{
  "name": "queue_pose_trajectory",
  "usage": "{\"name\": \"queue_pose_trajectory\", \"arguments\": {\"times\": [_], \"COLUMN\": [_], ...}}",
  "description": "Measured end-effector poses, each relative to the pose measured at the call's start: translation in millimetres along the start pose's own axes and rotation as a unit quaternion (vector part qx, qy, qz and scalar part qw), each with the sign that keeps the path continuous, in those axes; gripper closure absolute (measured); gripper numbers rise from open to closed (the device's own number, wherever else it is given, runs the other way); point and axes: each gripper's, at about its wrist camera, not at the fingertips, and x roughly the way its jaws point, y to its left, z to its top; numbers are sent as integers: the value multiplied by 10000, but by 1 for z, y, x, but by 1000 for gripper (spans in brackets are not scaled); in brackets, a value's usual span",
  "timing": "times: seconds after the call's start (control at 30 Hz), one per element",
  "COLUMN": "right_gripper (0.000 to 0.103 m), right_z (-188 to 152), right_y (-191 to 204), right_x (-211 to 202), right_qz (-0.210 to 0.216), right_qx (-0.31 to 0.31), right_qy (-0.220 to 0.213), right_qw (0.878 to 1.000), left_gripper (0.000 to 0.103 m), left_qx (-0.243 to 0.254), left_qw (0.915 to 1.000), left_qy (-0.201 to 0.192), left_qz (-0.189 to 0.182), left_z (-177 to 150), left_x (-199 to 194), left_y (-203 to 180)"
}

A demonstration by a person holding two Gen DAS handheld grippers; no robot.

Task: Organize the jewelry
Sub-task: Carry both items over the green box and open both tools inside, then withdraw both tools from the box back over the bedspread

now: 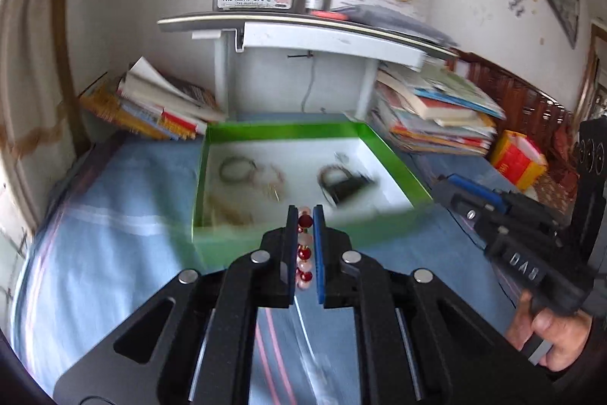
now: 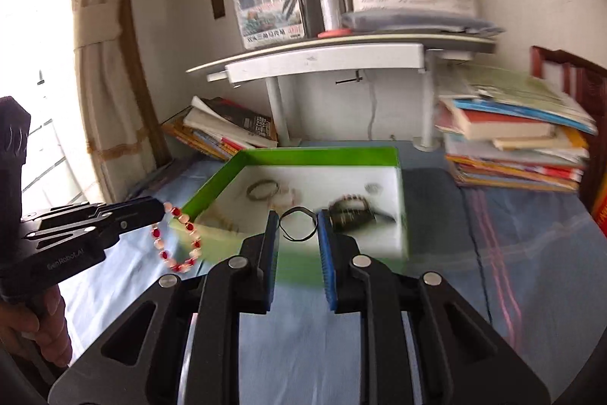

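I have my left gripper [image 1: 305, 211] clamped shut on a red-and-pink bead bracelet [image 2: 176, 240], which dangles from the tips just short of the near wall of the green box [image 1: 394, 154]. My right gripper [image 2: 296, 224] is closed on a thin black loop [image 2: 298, 224], perhaps a hair tie or cord bracelet (too fine to say which), held just in front of the same box. Inside the box lie several other pieces: a dark ring-shaped bangle [image 1: 235, 169], some pale chains and a black beaded item, all smeared by blur. The box sits on a blue striped cloth covering the surface [image 1: 114, 215]. My worries from here: the bracelet hangs low, so if I carry it across too flat it could catch the box's front wall and tug loose. The black loop is barely pinched and could slip. Releasing both pieces together onto the existing heap might tangle them with the chains, and the two grippers, close together, could bump.
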Motion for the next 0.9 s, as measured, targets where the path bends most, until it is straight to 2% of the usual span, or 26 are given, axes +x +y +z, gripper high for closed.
{"name": "queue_pose_trajectory", "arguments": {"times": [0.1, 0.23, 0.27, 0.3, 0.33, 0.37, 0.4, 0.47, 0.5, 0.6, 0.63, 0.7, 0.9], "right_gripper": [82, 81, 72, 55, 46, 31, 27, 19, 14, 3, 3, 3, 3], "right_z": [24, 44, 47, 50, 53, 55, 57, 58, 56, 39, 28, 5, -63], "right_y": [-3, -2, -3, -4, -6, -10, -15, -26, -28, -29, -26, -15, 18], "right_x": [44, 89, 99, 108, 109, 105, 95, 67, 54, 1, -17, -45, -88], "right_qz": [9, 127, 169, 170, 77, -103, -172, -13, 5, -157, -203, -318, -631], "right_qx": [-51, -88, -111, -125, -119, -62, 65, 381, 450, 528, 496, 302, -19], "right_qy": [185, 226, 280, 341, 258, 63, -118, -432, -551, -943, -1012, -912, -179], "right_qw": [9998, 9996, 9994, 9992, 9996, 9999, 9998, 9983, 9975, 9940, 9934, 9949, 9978], "left_gripper": [95, 94, 88, 62, 45, 16, 12, 11, 7, 4, 4, 4, 4], "left_qx": [-116, -215, -252, -293, -326, -361, -351, -254, -207, -69, -35, 17, -144], "left_qw": [9993, 9965, 9955, 9947, 9941, 9935, 9935, 9944, 9945, 9932, 9931, 9938, 9970], "left_qy": [257, 588, 620, 611, 561, 413, 188, -67, -177, -614, -660, -687, -305], "left_qz": [243, 548, 665, 774, 875, 1000, 1062, 1025, 1016, 987, 964, 875, 692], "left_z": [35, 55, 58, 61, 62, 63, 62, 58, 56, 31, 21, -5, -75], "left_x": [53, 105, 115, 120, 120, 114, 104, 81, 69, 18, 6, -19, -59], "left_y": [11, 26, 31, 35, 38, 40, 41, 42, 42, 38, 35, 30, 13]}}
